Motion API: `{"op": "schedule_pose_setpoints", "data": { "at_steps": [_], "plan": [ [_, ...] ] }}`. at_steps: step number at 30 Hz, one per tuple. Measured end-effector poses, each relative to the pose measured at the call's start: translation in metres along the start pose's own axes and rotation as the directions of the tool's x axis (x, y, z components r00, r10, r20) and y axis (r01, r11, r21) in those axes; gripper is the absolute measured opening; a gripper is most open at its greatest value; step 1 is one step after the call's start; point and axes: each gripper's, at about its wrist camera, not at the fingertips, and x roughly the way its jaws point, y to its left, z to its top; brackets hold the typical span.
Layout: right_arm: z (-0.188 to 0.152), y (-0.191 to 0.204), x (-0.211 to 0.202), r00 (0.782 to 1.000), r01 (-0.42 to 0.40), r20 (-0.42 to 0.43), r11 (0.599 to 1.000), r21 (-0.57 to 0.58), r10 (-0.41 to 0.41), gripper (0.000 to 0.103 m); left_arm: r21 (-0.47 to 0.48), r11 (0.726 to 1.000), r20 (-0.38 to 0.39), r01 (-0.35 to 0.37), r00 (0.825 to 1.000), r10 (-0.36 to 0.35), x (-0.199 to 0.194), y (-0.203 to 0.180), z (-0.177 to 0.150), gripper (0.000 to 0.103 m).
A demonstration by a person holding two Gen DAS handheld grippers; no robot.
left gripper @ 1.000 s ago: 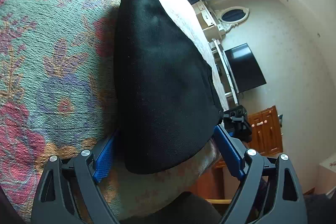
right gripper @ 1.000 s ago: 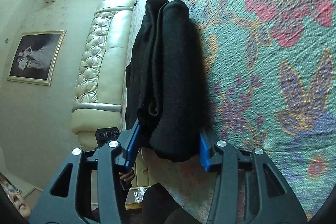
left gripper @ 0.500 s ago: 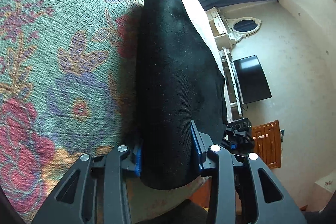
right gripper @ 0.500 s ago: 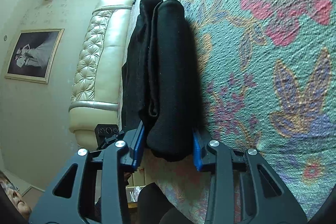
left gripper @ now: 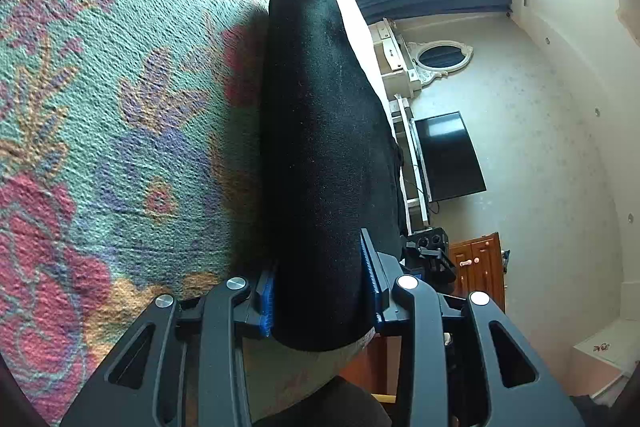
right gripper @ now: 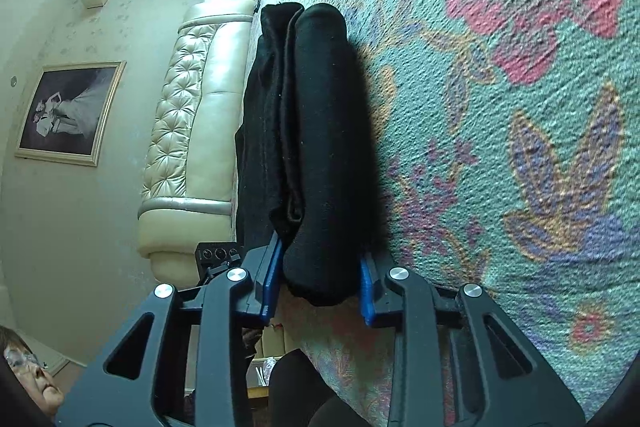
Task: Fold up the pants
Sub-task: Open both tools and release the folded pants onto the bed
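Black folded pants (left gripper: 320,127) lie on a floral bedspread (left gripper: 120,147) near its edge. My left gripper (left gripper: 318,279) has one end of the thick fold between its blue pads (left gripper: 266,299); the pads touch the cloth while the jaws are opening slightly. In the right wrist view the other end of the pants (right gripper: 320,107) shows its stacked layers. My right gripper (right gripper: 320,279) is shut on that end, with a pad on each side. The bedspread (right gripper: 520,147) stretches away to the right.
Past the bed's edge in the left wrist view stand a dark TV (left gripper: 448,155), an oval mirror (left gripper: 440,57) and a wooden cabinet (left gripper: 478,267). The right wrist view shows a cream tufted headboard (right gripper: 192,131), a framed picture (right gripper: 68,111) and a person (right gripper: 24,379) at the lower left.
The left gripper's jaws came in from wide apart onto the pants, squeezing the fold narrower. The right gripper's jaws tightened a little on their end.
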Motion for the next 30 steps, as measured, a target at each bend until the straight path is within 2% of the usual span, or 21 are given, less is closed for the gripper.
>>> {"op": "schedule_pose_setpoints", "data": {
  "at_steps": [1,3,6,8,11,18,21,24,28,30],
  "plan": [
    [0.000,-0.001,-0.002,1.000,-0.006,0.005,1.000,0.009,0.006,0.033,0.011,1.000,0.000,-0.021,1.000,0.021,-0.003,-0.004,-0.001,0.042],
    [-0.002,-0.004,-0.006,1.000,-0.024,0.014,0.999,0.033,0.023,0.036,0.047,0.997,0.019,-0.062,0.998,0.061,-0.008,-0.016,-0.003,0.059],
    [-0.002,-0.008,-0.016,0.999,-0.016,0.033,0.999,0.045,0.015,0.038,0.105,0.977,0.076,-0.187,0.981,0.180,-0.017,-0.034,-0.009,0.077],
    [-0.006,-0.007,-0.021,0.999,0.002,0.047,0.999,0.049,-0.005,0.042,0.123,0.944,0.105,-0.307,0.950,0.295,-0.022,-0.040,-0.012,0.080],
    [-0.010,-0.003,-0.027,0.996,0.043,0.072,0.998,0.045,-0.046,0.048,0.129,0.872,0.146,-0.472,0.879,0.454,-0.026,-0.045,-0.017,0.081],
    [-0.026,0.007,-0.032,0.983,0.147,0.106,0.989,0.025,-0.149,0.052,0.188,0.737,0.225,-0.649,0.759,0.611,-0.021,-0.070,-0.025,0.083],
    [-0.034,0.010,-0.034,0.975,0.182,0.128,0.983,0.021,-0.183,0.053,0.207,0.689,0.236,-0.694,0.719,0.654,-0.016,-0.078,-0.029,0.084],
    [-0.041,0.013,-0.035,0.965,0.217,0.147,0.976,0.020,-0.218,0.054,0.184,0.672,0.234,-0.717,0.696,0.679,-0.017,-0.082,-0.035,0.084],
    [-0.050,0.023,-0.029,0.959,0.243,0.153,0.970,-0.004,-0.240,0.062,0.169,0.672,0.228,-0.721,0.692,0.685,-0.016,-0.087,-0.040,0.084],
    [-0.051,0.025,-0.027,0.955,0.259,0.154,0.966,-0.016,-0.254,0.062,0.172,0.659,0.238,-0.732,0.680,0.694,-0.017,-0.088,-0.041,0.084]
  ]
}}
